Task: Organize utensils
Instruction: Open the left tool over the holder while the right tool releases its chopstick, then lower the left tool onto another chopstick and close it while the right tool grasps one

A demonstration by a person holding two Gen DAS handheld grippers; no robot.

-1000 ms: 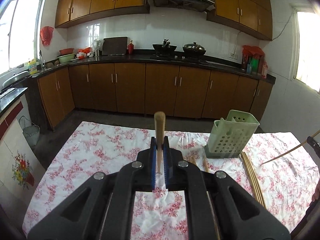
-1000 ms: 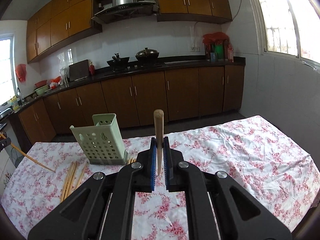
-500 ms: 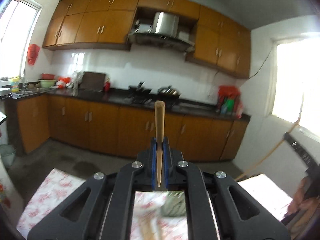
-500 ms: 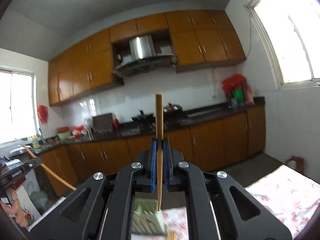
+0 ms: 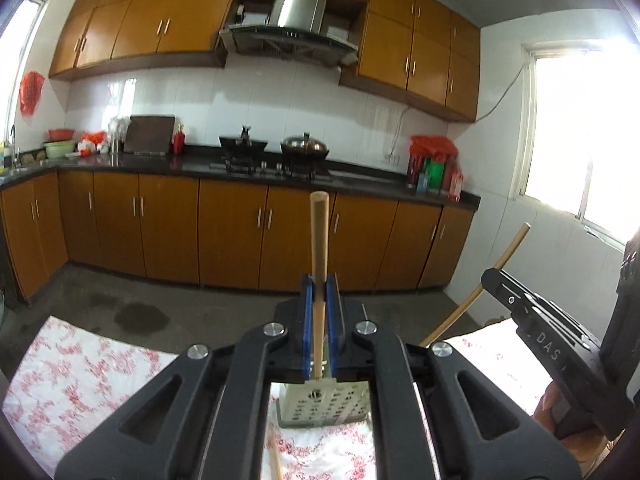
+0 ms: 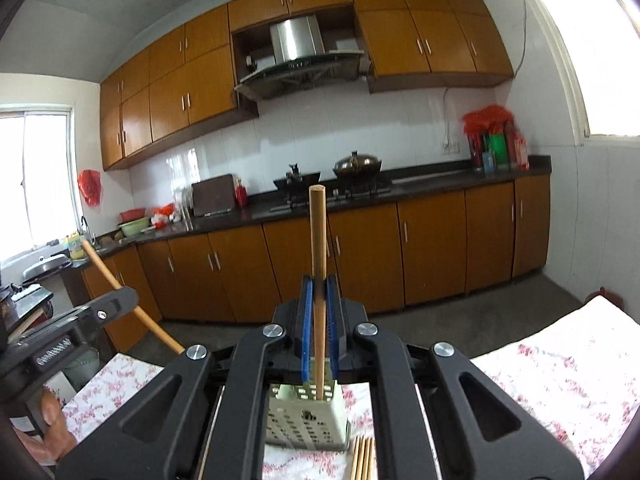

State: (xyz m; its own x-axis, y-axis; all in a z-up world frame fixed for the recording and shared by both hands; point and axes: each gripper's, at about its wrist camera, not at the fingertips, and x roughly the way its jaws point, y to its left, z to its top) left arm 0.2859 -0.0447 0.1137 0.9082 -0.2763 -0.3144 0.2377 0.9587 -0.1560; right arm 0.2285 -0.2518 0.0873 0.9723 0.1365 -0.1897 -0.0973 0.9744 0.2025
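The left tongs (image 5: pixel 319 292), black with blue pads, are pressed together on a round light-wood chopstick (image 5: pixel 319 248). It stands nearly upright between the pads, its blunt end above them and its thin end just over the container below. Under these tongs sits a pale green perforated plastic utensil holder (image 5: pixel 320 404) on a desk covered with a white cloth printed with pink flowers (image 5: pixel 80 376). One more wooden chopstick (image 5: pixel 275 460) lies on the cloth just in front of the holder.

To the right in the left wrist view, the right tongs (image 5: pixel 490 276) enter from the side, pinching a second light-wood chopstick (image 5: pixel 480 284) that slants up toward the window.

In the right wrist view, the left tongs appear at the far left edge, with part of a hand (image 6: pixel 52 432) below them and their chopstick slanting up and leftward. At centre, the right tongs are clamped on their own chopstick, which stands upright with its lower end at the mouth of the green holder. A small bundle of loose wooden chopsticks (image 6: pixel 362 458) lies on the cloth just beside the holder's right front corner.

Behind the desk run brown wooden kitchen cabinets (image 6: pixel 432 248) under a dark worktop.
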